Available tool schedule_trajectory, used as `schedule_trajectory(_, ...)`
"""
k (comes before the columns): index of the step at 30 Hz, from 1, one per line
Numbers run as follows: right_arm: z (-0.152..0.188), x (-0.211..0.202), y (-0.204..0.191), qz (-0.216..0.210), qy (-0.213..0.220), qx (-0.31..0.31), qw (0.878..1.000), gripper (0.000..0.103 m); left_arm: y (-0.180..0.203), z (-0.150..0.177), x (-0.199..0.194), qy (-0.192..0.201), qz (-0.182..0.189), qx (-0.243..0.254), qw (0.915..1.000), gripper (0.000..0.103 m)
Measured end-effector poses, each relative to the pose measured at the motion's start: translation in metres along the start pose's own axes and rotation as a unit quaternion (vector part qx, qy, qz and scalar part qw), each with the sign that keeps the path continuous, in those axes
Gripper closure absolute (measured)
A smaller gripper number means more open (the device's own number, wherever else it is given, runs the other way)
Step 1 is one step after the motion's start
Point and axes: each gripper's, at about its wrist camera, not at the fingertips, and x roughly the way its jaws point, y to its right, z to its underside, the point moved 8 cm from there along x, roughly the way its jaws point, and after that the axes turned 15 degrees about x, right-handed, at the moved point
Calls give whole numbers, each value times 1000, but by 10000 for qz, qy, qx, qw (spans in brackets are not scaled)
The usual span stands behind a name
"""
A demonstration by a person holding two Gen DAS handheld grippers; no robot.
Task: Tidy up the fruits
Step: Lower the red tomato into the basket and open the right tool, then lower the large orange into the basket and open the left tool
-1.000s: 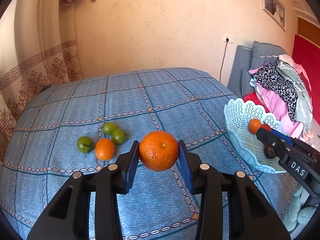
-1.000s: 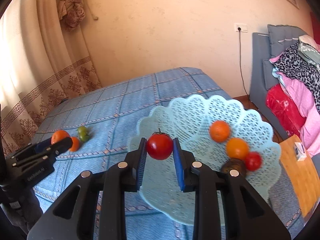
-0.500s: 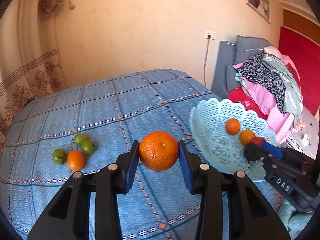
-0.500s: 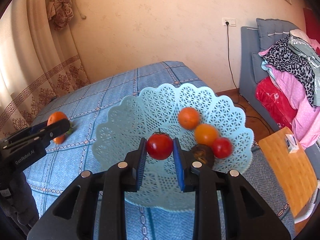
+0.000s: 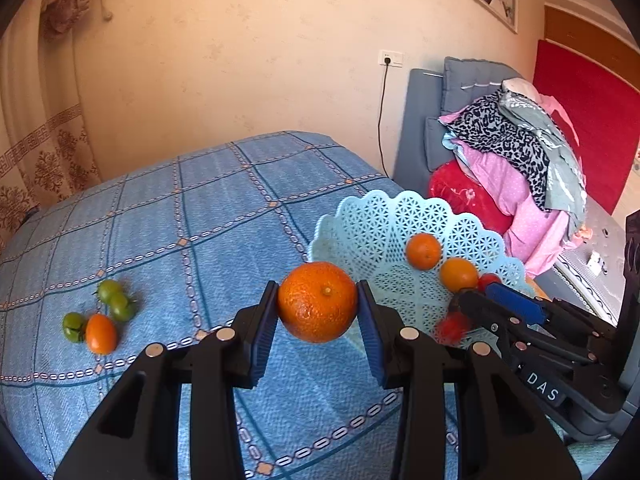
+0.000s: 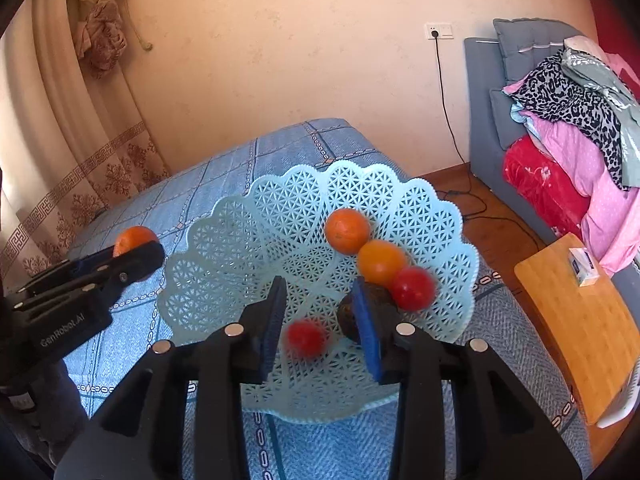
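Left wrist view: the left tool (image 5: 318, 322) still pinches the orange (image 5: 317, 301), now nearer the basket (image 5: 380, 216); right wrist view: the right tool (image 6: 320, 326) is opening, pads clear of the released tomato (image 6: 306, 337), blurred, dropping into the basket; one more fruit delivered.

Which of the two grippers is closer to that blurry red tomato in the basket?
The right gripper. The red tomato lies between its opening jaws, untouched, above the basket. The left gripper sits beside the basket, clamped on an orange.

Left tool (image 5: 318, 312) clamped tight, right tool (image 6: 320, 312) jaws opening
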Motion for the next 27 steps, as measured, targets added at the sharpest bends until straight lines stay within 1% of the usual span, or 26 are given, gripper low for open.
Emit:
schedule_trajectory(5, -8, -7, 5, 23, 162, 115, 9998, 67, 11, -5, 7, -26, 141, 50, 9999, 64)
schedule_trajectory(17, -14, -10, 10, 69, 238, 189, 9995, 67, 34, -8, 20, -72, 446, 159, 9989, 63)
schedule_trajectory(19, -14, -10, 11, 74, 244, 208, 9995, 67, 36, -9, 18, -9, 429, 162, 9989, 54)
schedule_trajectory(20, -14, -10, 11, 76, 242, 215, 9994, 67, 35, -10, 17, 41, 407, 164, 9990, 43)
schedule_trajectory(21, -14, -10, 12, 86, 249, 224, 9994, 67, 35, -11, 16, 103, 372, 149, 9991, 38)
schedule_trajectory(22, -14, -10, 13, 81, 246, 229, 9994, 67, 33, -12, 14, 141, 345, 129, 9992, 36)
schedule_trajectory(27, -14, -10, 10, 67, 255, 205, 9994, 67, 23, -11, 13, 117, 285, 13, 9995, 36)
